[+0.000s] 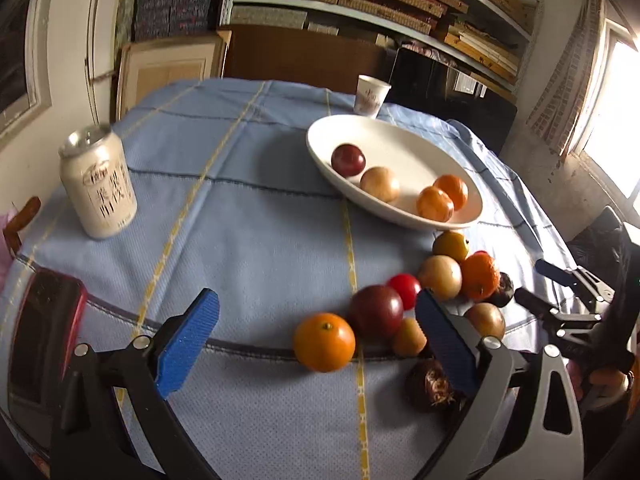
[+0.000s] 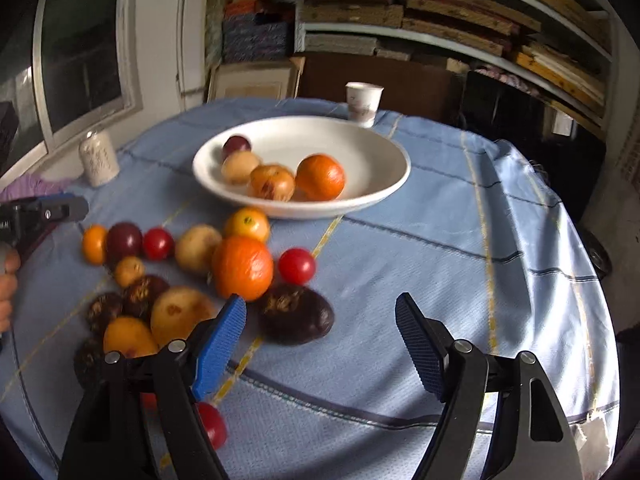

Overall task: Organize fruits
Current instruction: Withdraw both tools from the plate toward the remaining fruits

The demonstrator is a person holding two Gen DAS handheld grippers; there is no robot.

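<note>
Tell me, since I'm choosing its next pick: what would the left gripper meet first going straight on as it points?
Probably bare tablecloth: the open left gripper has the orange just right of its centre line, though depth is unclear.

Round tabletop (image 1: 260, 208) w/ blue checked cloth, white bowl (image 1: 400, 136) far right, paper cup (image 1: 371, 98) just behind it, drink can (image 1: 98, 184) upright at left, red phone (image 1: 44, 336) near left edge, loose fruit pile (image 2: 192, 272) in front of bowl
</note>
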